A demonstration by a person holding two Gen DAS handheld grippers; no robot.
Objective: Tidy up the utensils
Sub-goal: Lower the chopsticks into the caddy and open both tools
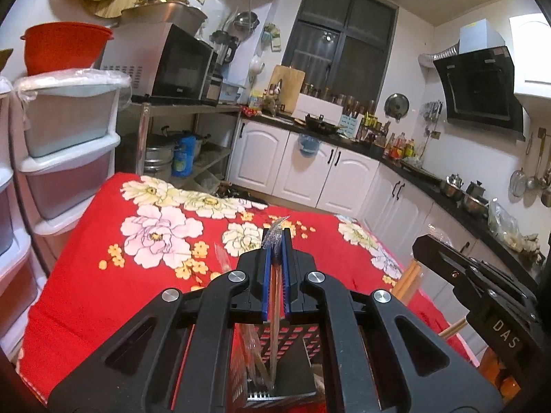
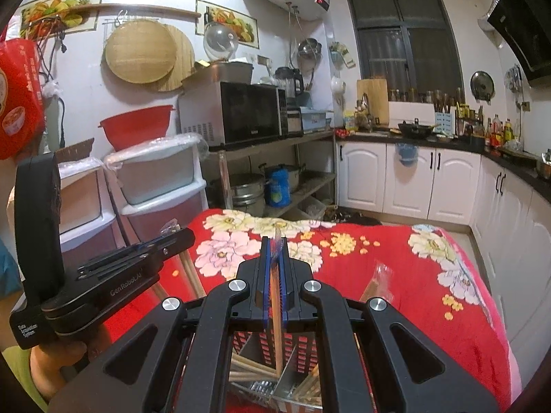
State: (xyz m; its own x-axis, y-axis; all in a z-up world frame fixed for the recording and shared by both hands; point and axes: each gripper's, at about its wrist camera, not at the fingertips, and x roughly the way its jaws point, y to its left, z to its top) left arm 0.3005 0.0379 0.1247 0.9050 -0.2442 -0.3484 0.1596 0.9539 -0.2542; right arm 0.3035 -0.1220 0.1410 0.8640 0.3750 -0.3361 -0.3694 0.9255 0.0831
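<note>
Left gripper (image 1: 275, 241), black with blue pads, jaws pinched tight on a pair of wooden chopsticks in a clear plastic sleeve (image 1: 274, 309); sleeve tip pokes out past the fingertips, sticks hang down between the pads into the black perforated metal utensil holder (image 1: 282, 344) right below. Right gripper (image 2: 274, 244), same build, jaws likewise clamped on a second wooden chopstick pair in clear wrap (image 2: 275, 309), lower ends reaching down into the same holder (image 2: 299, 347), seen here with a metal divider and several bare wooden chopsticks (image 2: 253, 366) already lying in the compartments. Holder sits on the table under a red floral cloth (image 1: 120, 292), near edge, under both grippers. Another wrapped chopstick pair (image 2: 377, 282) lies on the cloth to the right of the right gripper. A hand (image 2: 62, 361) wraps the left gripper's handle. Both grippers side by side, close, pointing slightly down toward the kitchen counter.
</note>
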